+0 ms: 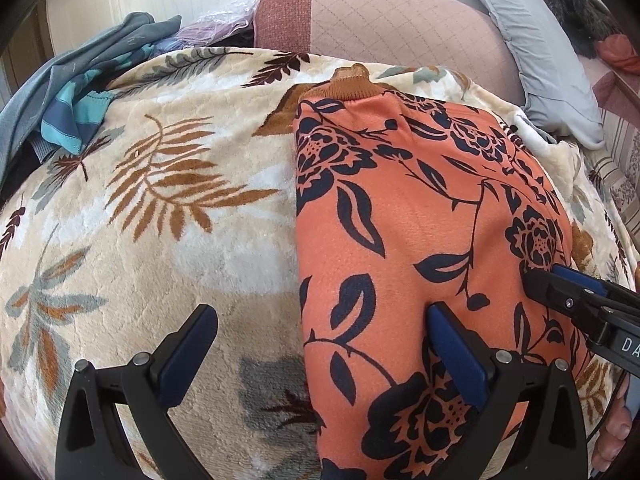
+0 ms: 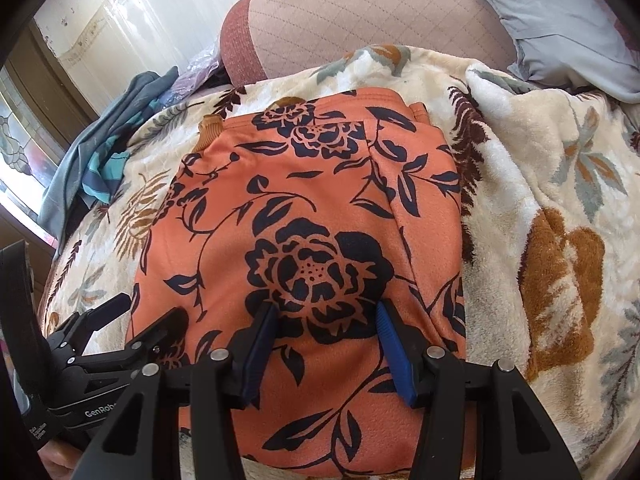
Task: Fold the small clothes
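An orange garment with dark navy flowers (image 1: 420, 216) lies folded into a long strip on a leaf-print blanket (image 1: 160, 208). Its brown ribbed collar (image 1: 354, 80) points away from me. My left gripper (image 1: 320, 332) is open and empty, straddling the garment's left edge near its close end. My right gripper (image 2: 326, 320) is open and empty, hovering over the garment (image 2: 312, 208) near its close end. The right gripper also shows in the left wrist view (image 1: 560, 288), and the left gripper shows in the right wrist view (image 2: 152, 320).
A heap of grey and striped blue clothes (image 1: 68, 108) lies at the blanket's far left. A pink quilted cushion (image 1: 400, 16) and a grey pillow (image 1: 548, 52) sit behind. The blanket bunches up on the right (image 2: 552, 200).
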A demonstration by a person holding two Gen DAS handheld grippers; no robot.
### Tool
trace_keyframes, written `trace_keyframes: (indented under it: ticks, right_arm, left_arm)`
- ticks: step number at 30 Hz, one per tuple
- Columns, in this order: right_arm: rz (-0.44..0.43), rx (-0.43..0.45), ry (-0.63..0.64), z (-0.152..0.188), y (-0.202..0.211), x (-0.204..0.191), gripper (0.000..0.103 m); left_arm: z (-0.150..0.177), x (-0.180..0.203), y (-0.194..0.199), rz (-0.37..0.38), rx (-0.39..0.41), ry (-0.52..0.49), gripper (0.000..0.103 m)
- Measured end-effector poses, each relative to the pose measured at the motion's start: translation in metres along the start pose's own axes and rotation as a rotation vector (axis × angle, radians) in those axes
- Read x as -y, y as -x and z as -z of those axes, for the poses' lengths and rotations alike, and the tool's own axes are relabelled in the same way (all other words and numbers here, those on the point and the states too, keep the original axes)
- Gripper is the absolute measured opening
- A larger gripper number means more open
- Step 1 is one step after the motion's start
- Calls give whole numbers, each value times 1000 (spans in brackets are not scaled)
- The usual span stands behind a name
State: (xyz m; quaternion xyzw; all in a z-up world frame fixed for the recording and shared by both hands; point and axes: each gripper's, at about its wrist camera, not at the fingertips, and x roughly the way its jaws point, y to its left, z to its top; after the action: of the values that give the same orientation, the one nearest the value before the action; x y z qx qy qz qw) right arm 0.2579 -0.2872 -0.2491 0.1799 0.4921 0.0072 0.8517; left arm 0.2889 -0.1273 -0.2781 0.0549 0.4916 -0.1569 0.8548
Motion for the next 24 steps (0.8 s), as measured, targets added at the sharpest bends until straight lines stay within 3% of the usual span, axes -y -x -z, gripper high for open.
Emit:
trace_keyframes:
  ticks: [9,24]
  right_arm:
    - [-8,15,-5,2,2,2,56]
    - [-14,37,-6,5,5,3,56]
  left_arm:
    - [2,-2,-4,23,-8,46,103]
    - [3,0,-2,11,10,26,103]
